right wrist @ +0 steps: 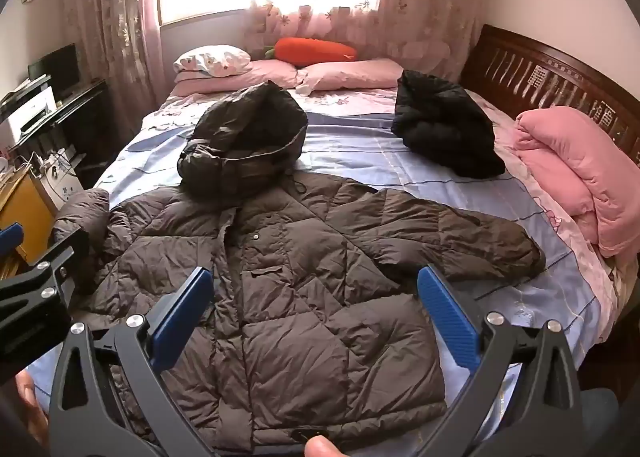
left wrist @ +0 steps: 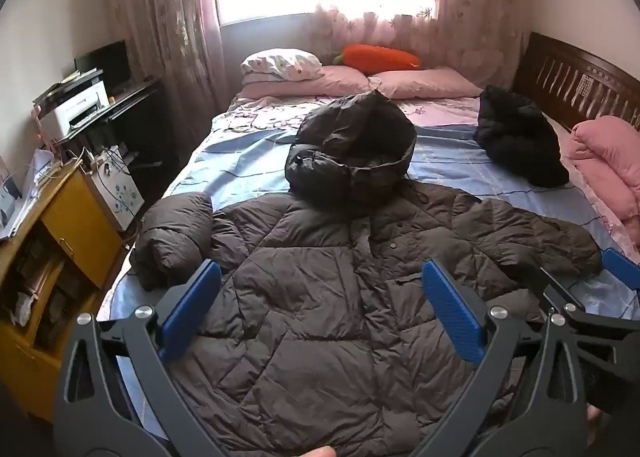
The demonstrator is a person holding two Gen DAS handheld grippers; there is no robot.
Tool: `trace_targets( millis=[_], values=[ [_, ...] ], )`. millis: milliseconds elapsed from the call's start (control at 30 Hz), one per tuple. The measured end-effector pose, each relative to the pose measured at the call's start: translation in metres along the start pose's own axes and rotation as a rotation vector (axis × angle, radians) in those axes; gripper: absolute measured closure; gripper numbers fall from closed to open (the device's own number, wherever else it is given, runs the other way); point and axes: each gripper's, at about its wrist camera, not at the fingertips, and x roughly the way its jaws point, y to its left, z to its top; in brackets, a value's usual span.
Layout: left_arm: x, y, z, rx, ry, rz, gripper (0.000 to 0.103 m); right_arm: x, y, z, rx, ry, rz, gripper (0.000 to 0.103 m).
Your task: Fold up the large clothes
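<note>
Your left claw [left wrist: 320,297] sat closest to the lens, its blue pads spread wide apart over the lower front of the brown puffer coat [left wrist: 340,297], gripping nothing. Your right claw [right wrist: 316,305] was likewise open, its pads well apart above the coat's hem and holding nothing; in the left wrist view you could see part of it at the right edge, just beside the coat's far sleeve.

That coat lay face up and spread flat across the foot of the bed [right wrist: 440,185], on the blue sheet. Its hood [right wrist: 248,137] was puffed up and pointed toward the pillows. One sleeve [right wrist: 460,241] stretched out flat toward the headboard side, while the other sleeve [left wrist: 172,237] was bunched at the bed's edge near the yellow cabinet [left wrist: 60,241]. A snap button showed on the front placket, with a pocket flap just below it.

Farther up the bed, a black jacket [right wrist: 444,129] sat crumpled in a heap, well apart from the brown coat. A folded pink quilt [right wrist: 576,173] rested against the dark wooden headboard [right wrist: 552,77]. Pink pillows [right wrist: 352,73] lined the window end, with an orange carrot-shaped cushion [right wrist: 316,49] behind them. A printer [left wrist: 76,109] stood on the dark bench [left wrist: 132,93] beside the curtains.
</note>
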Motion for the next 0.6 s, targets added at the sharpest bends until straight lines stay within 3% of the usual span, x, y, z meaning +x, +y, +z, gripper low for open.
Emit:
trace_targets(
  millis=[600],
  values=[
    [-0.0009, 0.001, -0.0054, -0.017, 0.006, -0.01, 0.002, -0.0057, 0.0071, -0.0014, 0.003, 0.012, 0.014, 0.001]
  ],
)
